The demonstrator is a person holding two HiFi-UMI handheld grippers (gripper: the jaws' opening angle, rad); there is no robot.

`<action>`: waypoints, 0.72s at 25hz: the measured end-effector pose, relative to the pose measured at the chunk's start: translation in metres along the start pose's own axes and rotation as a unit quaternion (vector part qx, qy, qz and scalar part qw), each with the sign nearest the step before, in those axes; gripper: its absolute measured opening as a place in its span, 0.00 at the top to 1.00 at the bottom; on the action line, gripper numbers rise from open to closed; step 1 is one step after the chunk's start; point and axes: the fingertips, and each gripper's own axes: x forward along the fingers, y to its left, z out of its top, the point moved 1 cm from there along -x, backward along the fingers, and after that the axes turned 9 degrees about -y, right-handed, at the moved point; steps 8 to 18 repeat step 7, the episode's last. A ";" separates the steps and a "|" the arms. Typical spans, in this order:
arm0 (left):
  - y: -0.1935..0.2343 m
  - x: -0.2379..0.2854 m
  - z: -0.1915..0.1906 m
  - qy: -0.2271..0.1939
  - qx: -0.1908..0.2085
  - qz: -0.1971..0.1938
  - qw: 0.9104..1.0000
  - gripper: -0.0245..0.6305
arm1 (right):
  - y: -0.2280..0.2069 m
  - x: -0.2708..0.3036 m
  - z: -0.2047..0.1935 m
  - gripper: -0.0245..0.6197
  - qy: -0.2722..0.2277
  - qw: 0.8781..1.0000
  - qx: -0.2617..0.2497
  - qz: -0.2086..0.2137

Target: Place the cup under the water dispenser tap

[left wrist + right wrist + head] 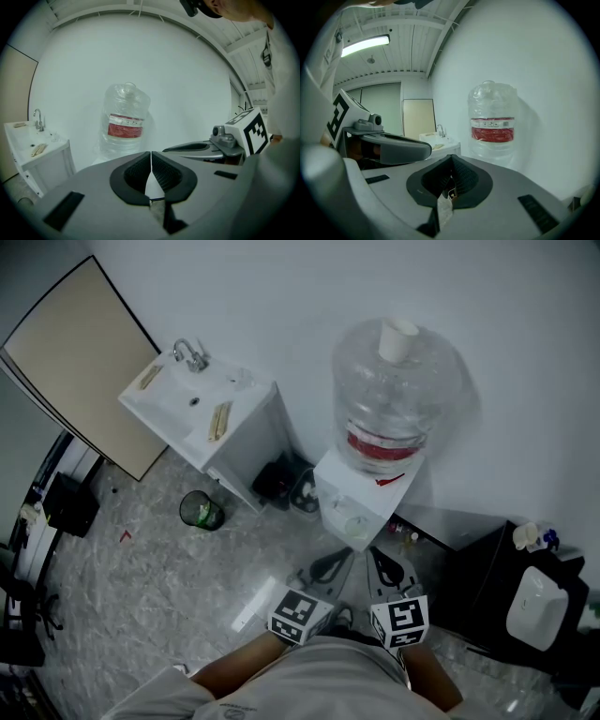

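Observation:
A water dispenser (359, 502) with a big clear bottle (398, 395) stands against the white wall. A white cup (400, 338) sits on top of the bottle in the head view. The bottle with its red label also shows in the left gripper view (124, 124) and the right gripper view (492, 124). Both grippers hover side by side just in front of the dispenser, pointing at it. My left gripper (328, 566) (151, 161) is shut with nothing in it. My right gripper (387, 570) (451, 165) is shut too, holding nothing I can make out.
A white sink (187, 399) with a tap stands left of the dispenser, dark items (281, 479) on the floor between them. A green bin (201, 510) sits on the marble floor. A beige panel (80, 362) leans at far left. A black cabinet (525, 606) is at right.

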 end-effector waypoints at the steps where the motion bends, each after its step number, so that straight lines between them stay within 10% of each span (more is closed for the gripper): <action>1: -0.001 -0.002 0.000 0.000 0.000 0.002 1.000 0.94 | 0.001 -0.002 0.000 0.94 0.001 1.000 0.000 0.002; 18: -0.011 -0.006 -0.001 -0.002 0.002 0.005 1.000 0.94 | 0.002 -0.011 -0.001 0.94 -0.001 1.000 -0.002 0.006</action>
